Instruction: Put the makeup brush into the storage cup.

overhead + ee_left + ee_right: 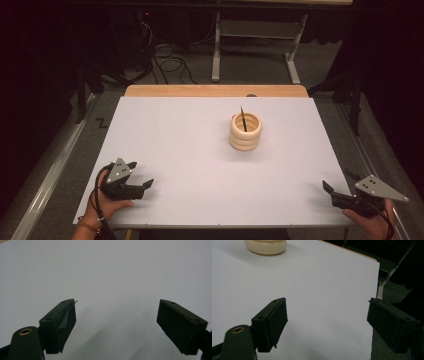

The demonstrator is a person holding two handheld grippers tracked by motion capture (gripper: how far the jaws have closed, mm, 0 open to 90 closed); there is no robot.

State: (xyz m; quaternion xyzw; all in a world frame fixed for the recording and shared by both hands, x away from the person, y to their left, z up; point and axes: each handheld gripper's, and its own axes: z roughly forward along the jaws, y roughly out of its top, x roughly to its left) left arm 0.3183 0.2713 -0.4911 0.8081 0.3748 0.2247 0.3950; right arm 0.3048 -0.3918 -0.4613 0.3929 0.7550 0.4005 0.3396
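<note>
Overhead, a white tabletop (200, 165) (wood-edged) over grey floor (250, 65).

Tabletop (175, 150): plain white sheet, tan wood far edge. Rings (246, 131): cream. Grippers: black fingers (58, 325), grey plates.

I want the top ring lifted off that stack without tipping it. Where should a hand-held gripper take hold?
Grip the top ring across its rim wall on the near right side, one jaw inside the hole and one outside, coming down from above. The rings lie flat around a thin dark peg, so lifting straight up probably clears it.
</note>
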